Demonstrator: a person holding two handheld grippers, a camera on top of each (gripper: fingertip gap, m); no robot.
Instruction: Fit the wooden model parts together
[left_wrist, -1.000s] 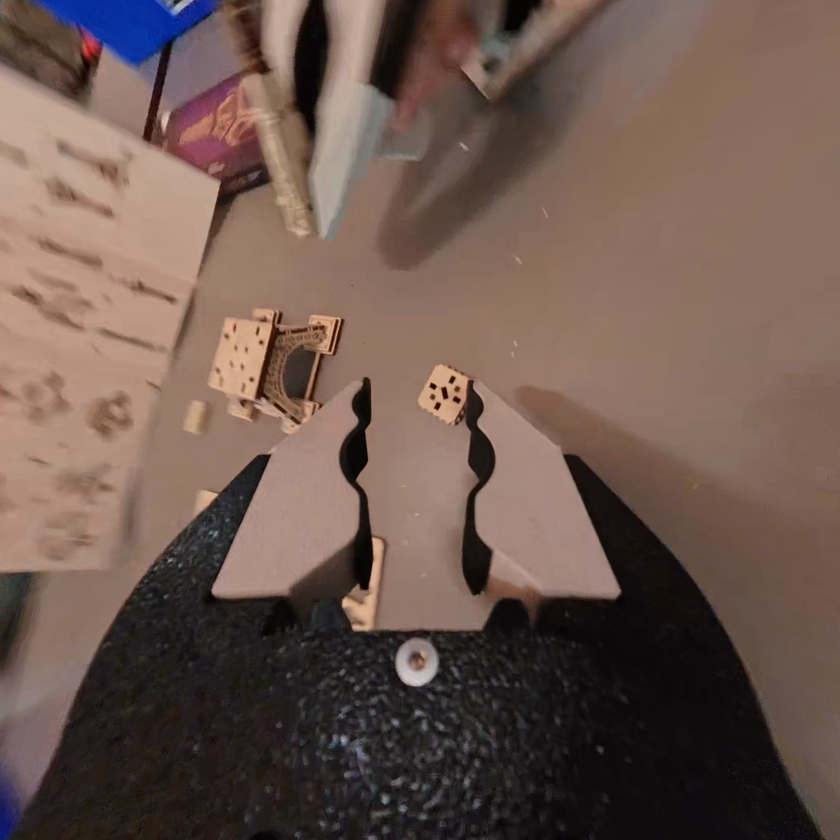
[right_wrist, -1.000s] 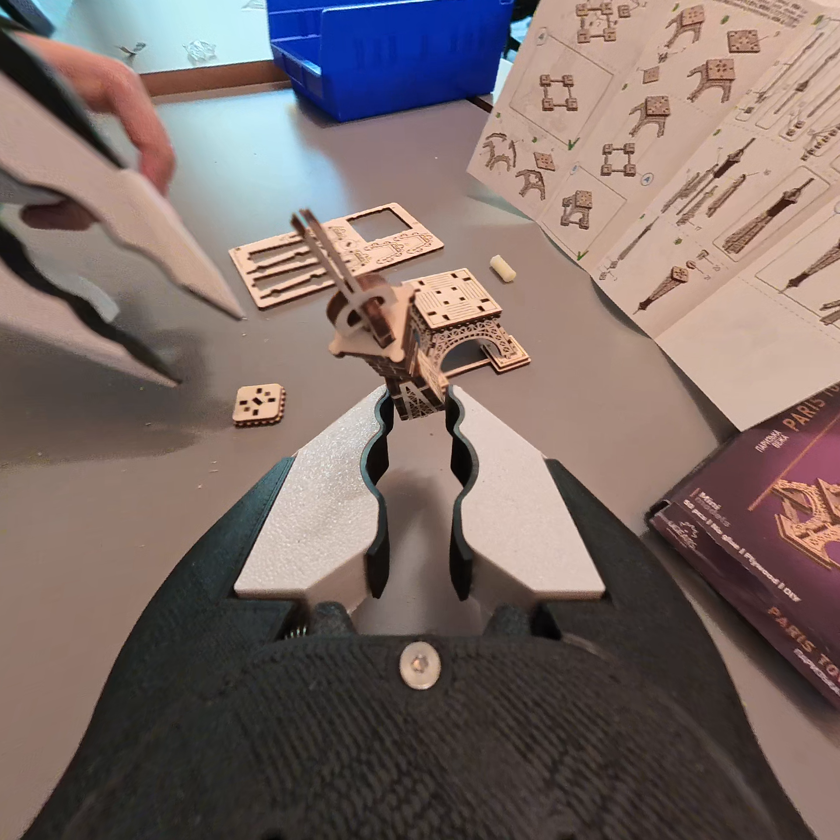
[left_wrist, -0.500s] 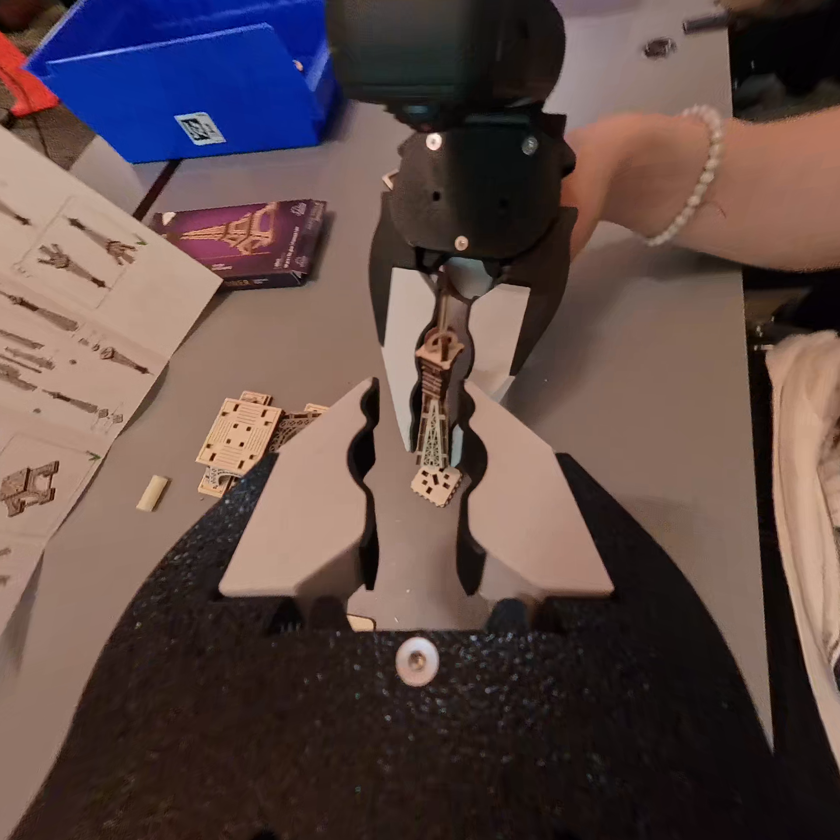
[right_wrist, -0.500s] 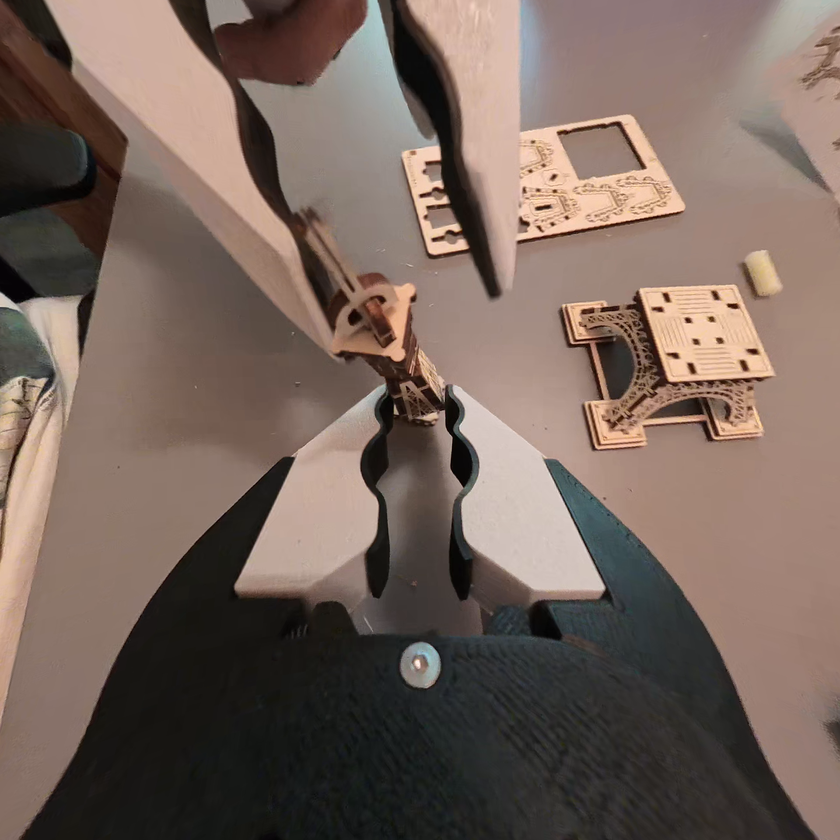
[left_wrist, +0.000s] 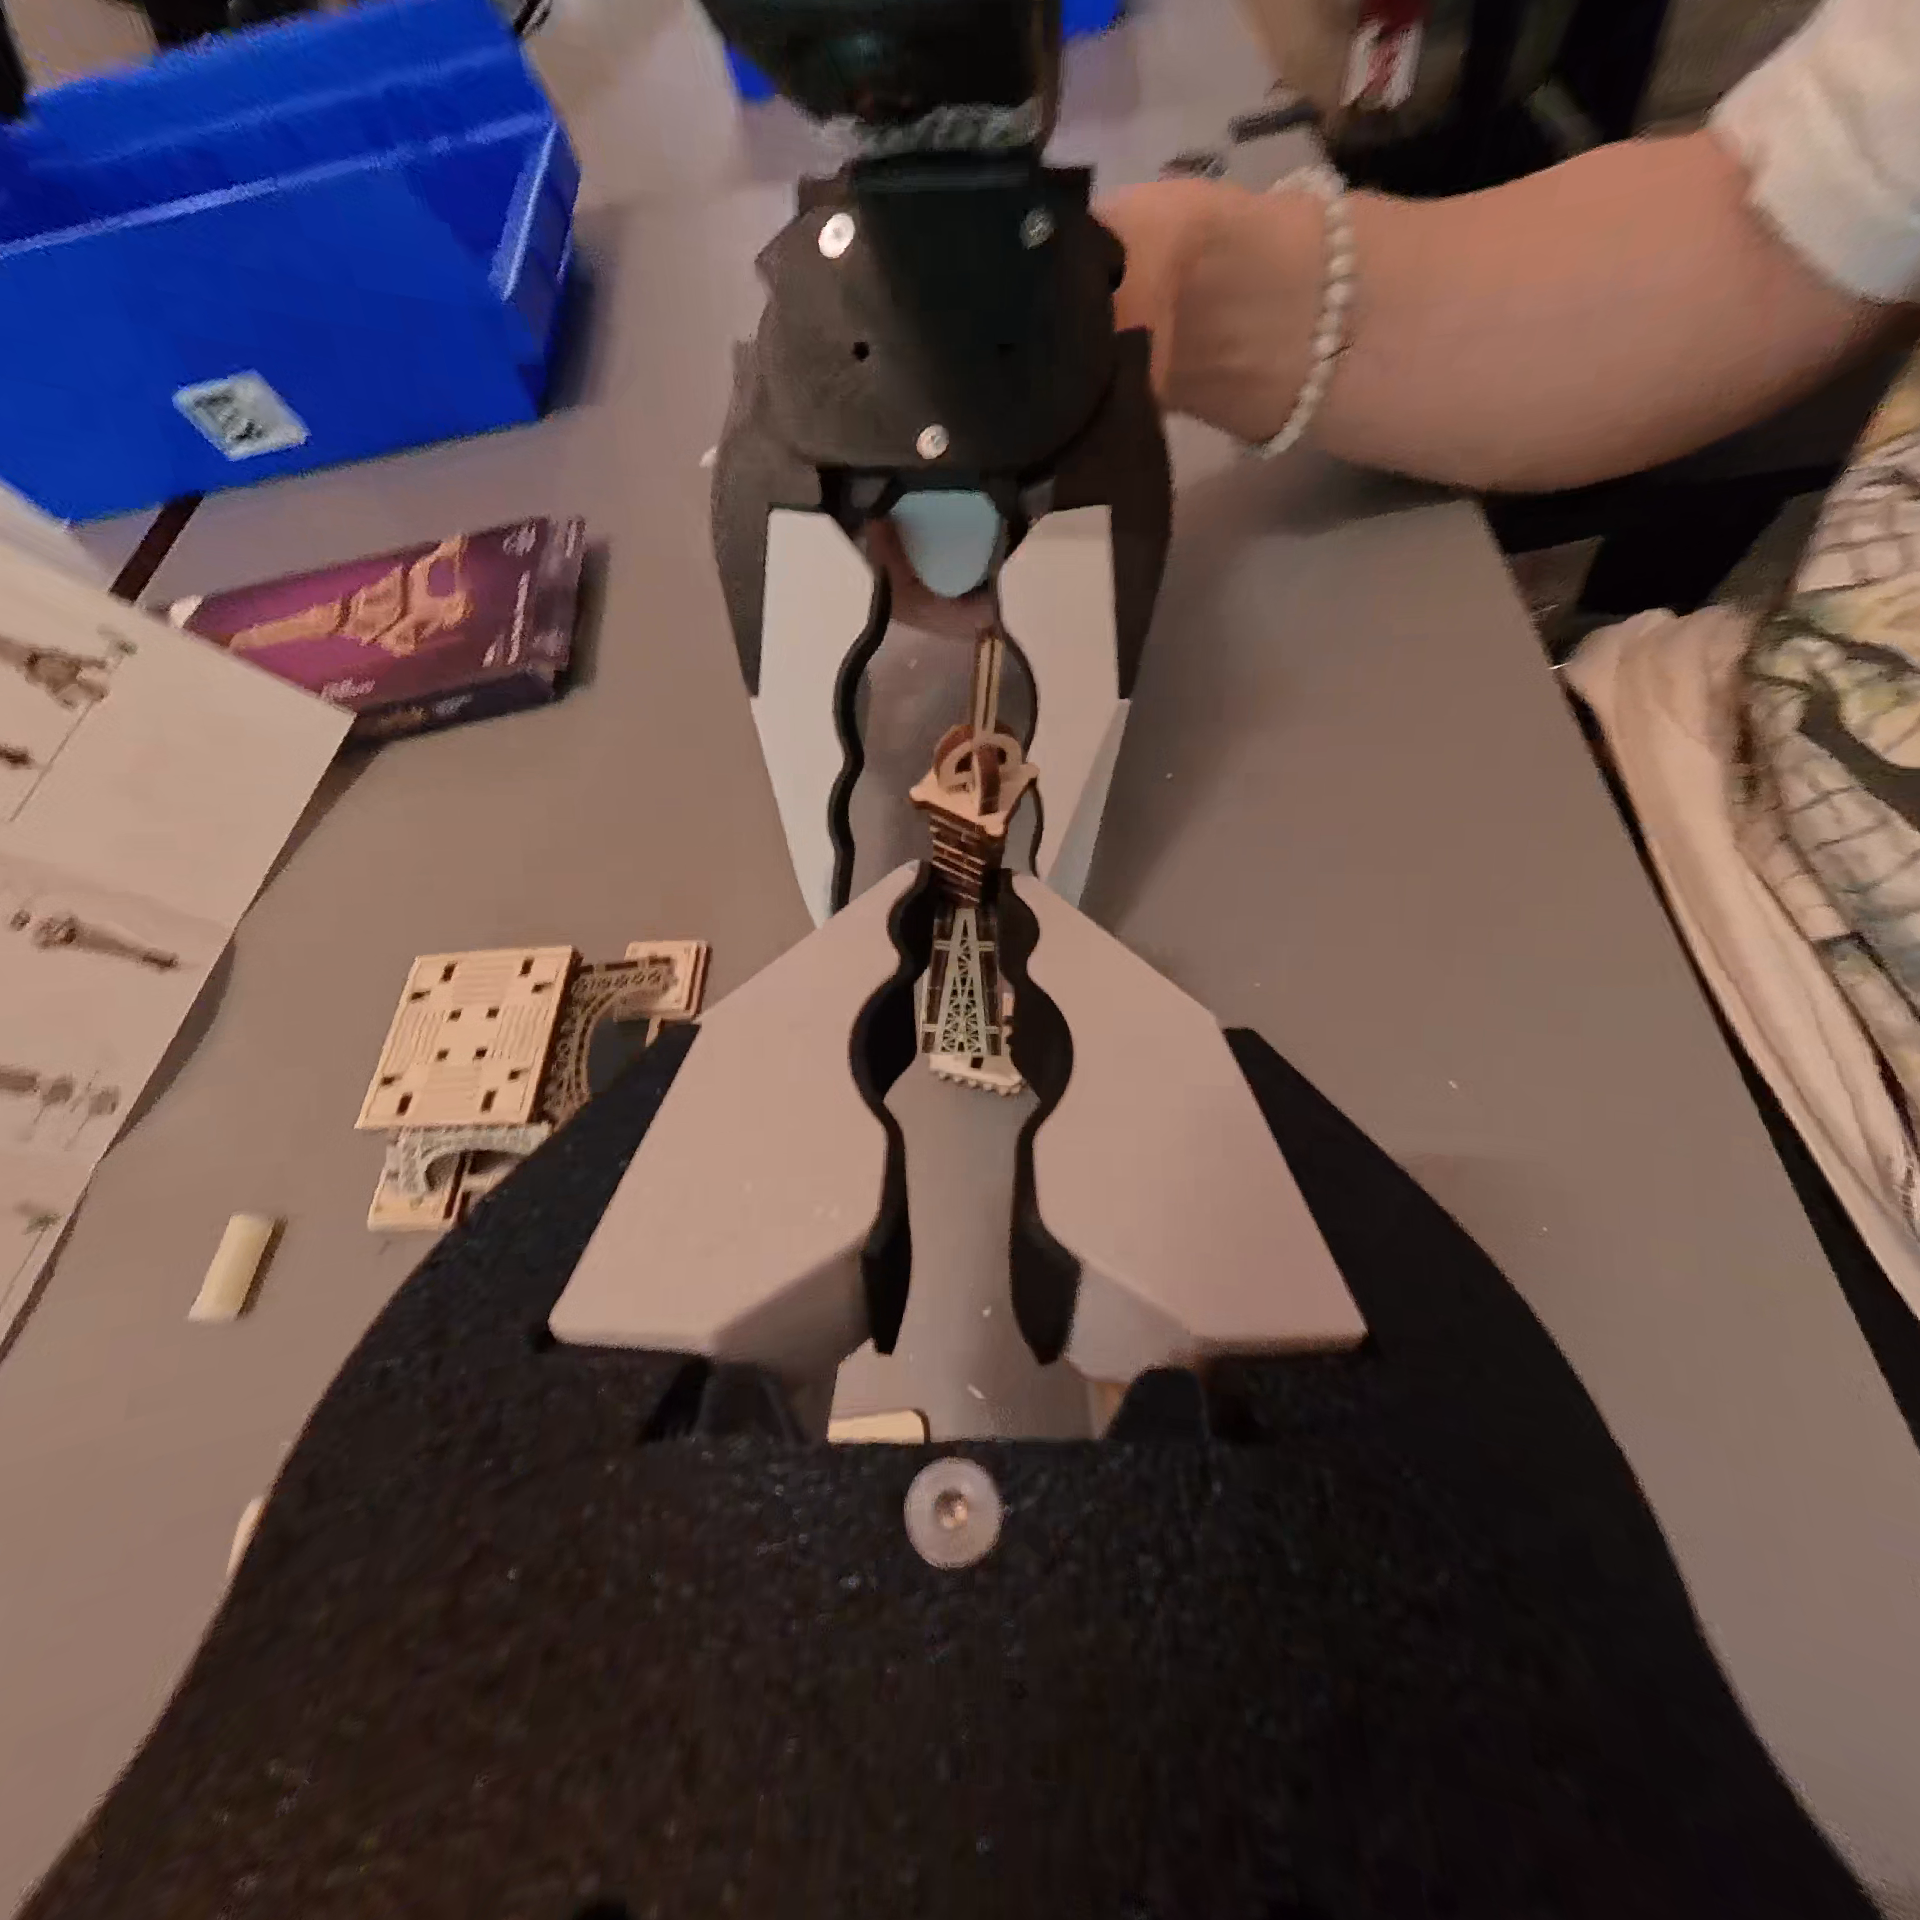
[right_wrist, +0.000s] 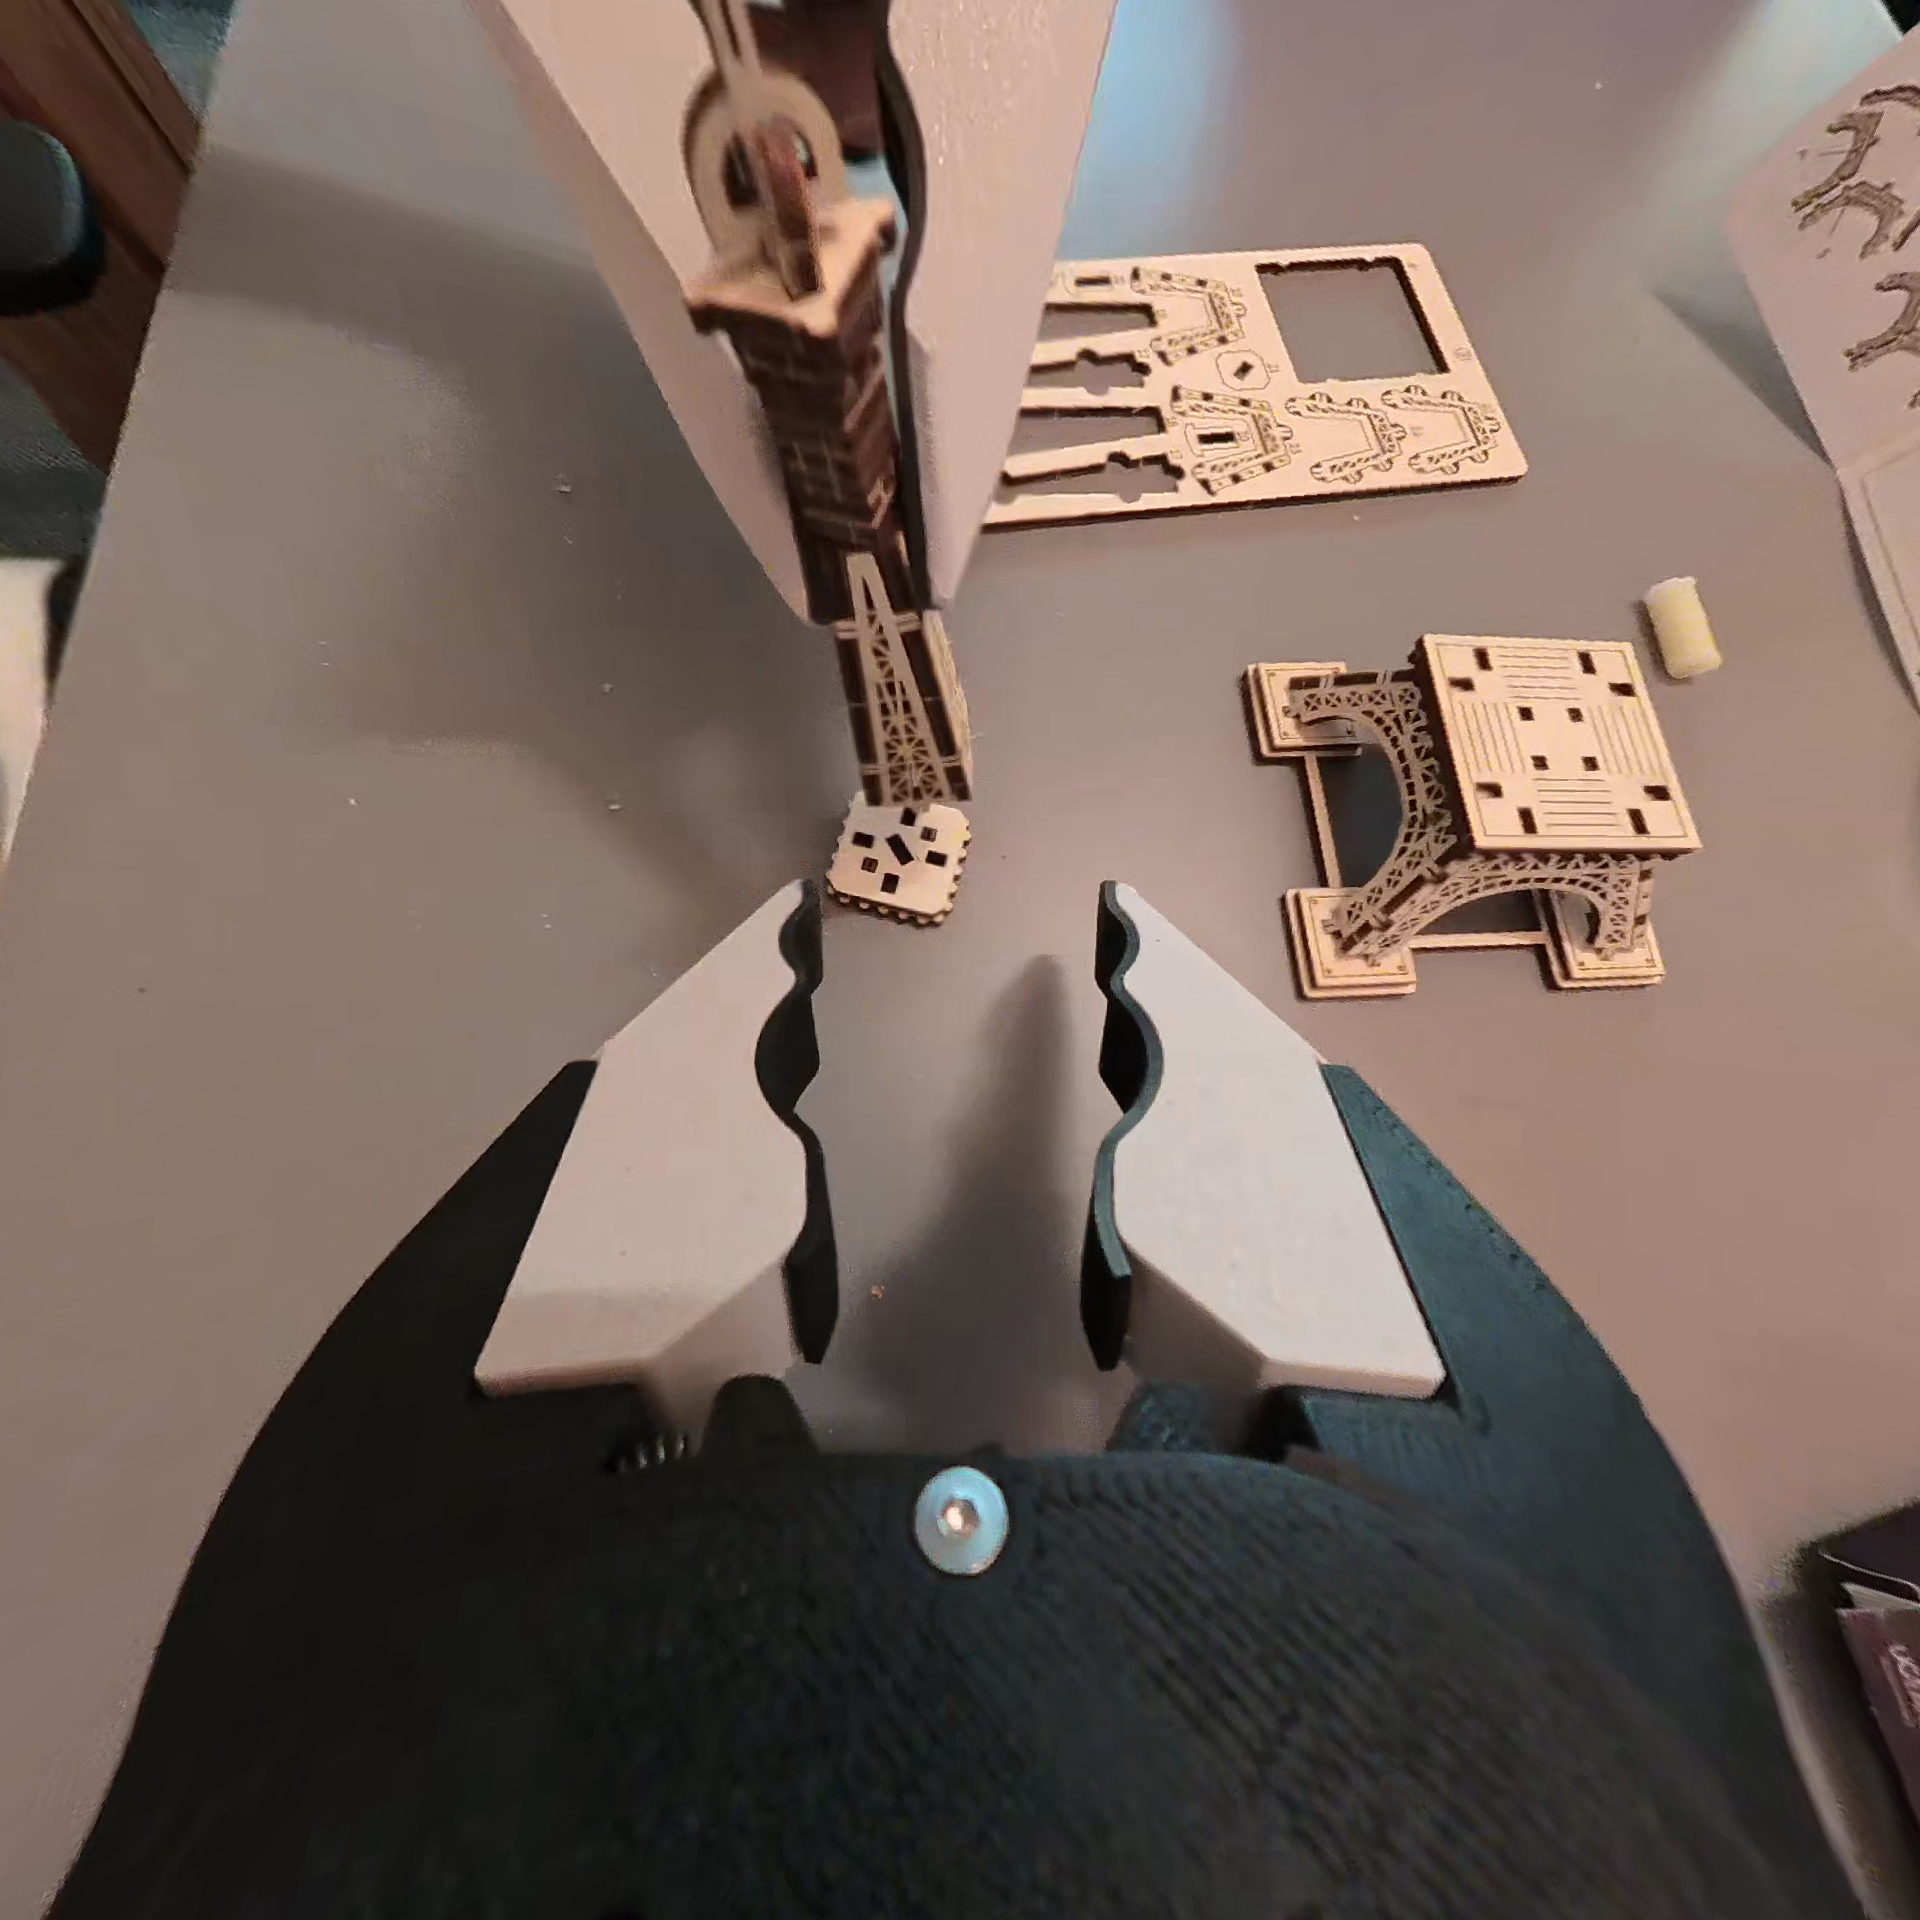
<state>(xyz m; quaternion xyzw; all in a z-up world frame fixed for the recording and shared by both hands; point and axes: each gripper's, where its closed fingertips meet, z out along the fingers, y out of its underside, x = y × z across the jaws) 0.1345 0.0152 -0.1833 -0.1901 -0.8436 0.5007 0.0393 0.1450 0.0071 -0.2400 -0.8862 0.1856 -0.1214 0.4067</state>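
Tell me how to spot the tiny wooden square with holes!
Look at the grey table, near the open right gripper. The tiny wooden square lies flat under the foot of the tower spire. It has scalloped edges and is far smaller than the arched tower base to its right.

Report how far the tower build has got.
Done: the arched base stands assembled, and the spire is built. In hand: the left gripper is shut on the spire, its foot at the small square plate; the right gripper is open, empty. Left: seating spire on plate, then probably joining that to the base.
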